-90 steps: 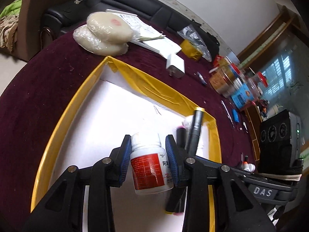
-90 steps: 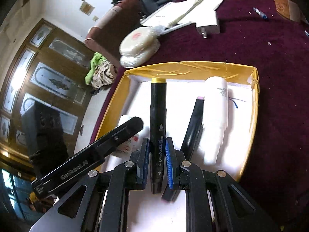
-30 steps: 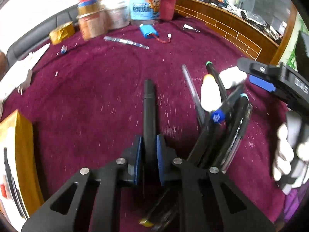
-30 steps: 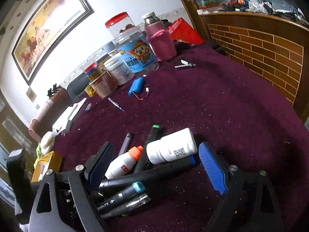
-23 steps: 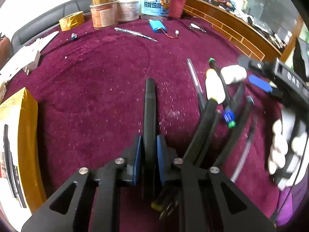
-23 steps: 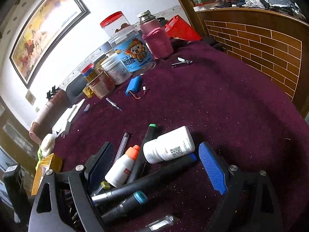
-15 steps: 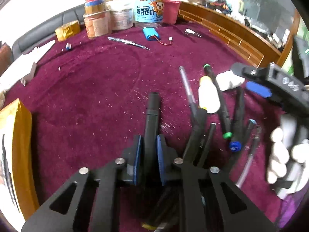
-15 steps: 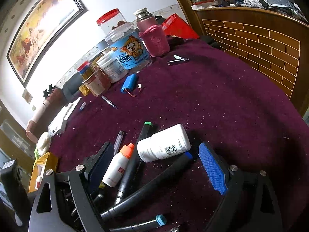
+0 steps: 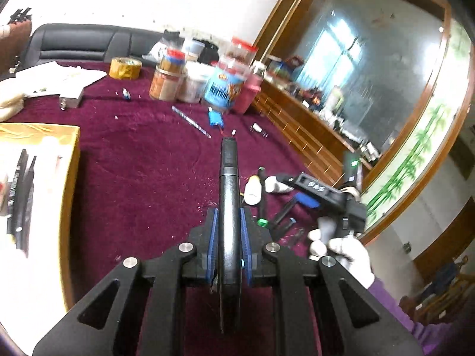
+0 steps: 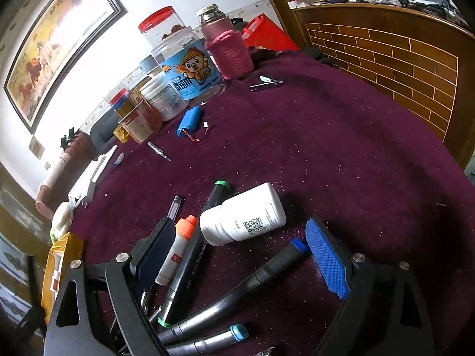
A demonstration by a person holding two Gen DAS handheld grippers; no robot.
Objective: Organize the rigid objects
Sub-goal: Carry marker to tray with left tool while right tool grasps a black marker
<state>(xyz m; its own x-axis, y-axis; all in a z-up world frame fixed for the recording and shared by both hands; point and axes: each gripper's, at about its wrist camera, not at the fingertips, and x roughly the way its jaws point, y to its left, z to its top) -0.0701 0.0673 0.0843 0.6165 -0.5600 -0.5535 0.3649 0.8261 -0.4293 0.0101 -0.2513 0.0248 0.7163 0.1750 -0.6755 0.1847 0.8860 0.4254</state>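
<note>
The left gripper (image 9: 228, 238) was clenched on a black marker (image 9: 228, 184), its blue pads pressed to either side of the barrel. The marker's long axis ran straight along the fingers, its far tip pointing away from the camera toward the jars at the back of the desk (image 9: 142, 160), its near end running back between the gripper's arms. It was held above the maroon desk cover, clear of the other things.

To the left lay the yellow-edged tray (image 9: 69, 160), with dark pens (image 9: 22, 195) and a white tube, blurred, lying inside it lengthwise. Ahead of the marker's tip sat a blue battery pack (image 9: 215, 118) and a thin metal bit (image 9: 191, 121); beyond them stood a cluster of jars (image 9: 190, 80) and a roll of yellow tape (image 9: 124, 68).

The right gripper (image 10: 237, 252) stood wide and released, gripping nothing. Between and just ahead of its fingers lay a loose heap: a white pill bottle (image 10: 243, 215) on its side, cap toward the left finger; a small white bottle with an orange cap (image 10: 178, 246) close against that finger; a green-capped marker (image 10: 196, 249) running under the pill bottle; a blue-tipped pen (image 10: 252, 276); and a teal-tipped pen (image 10: 207, 338). From the left wrist view a white-gloved hand (image 9: 341, 249) held that gripper over the heap.
</note>
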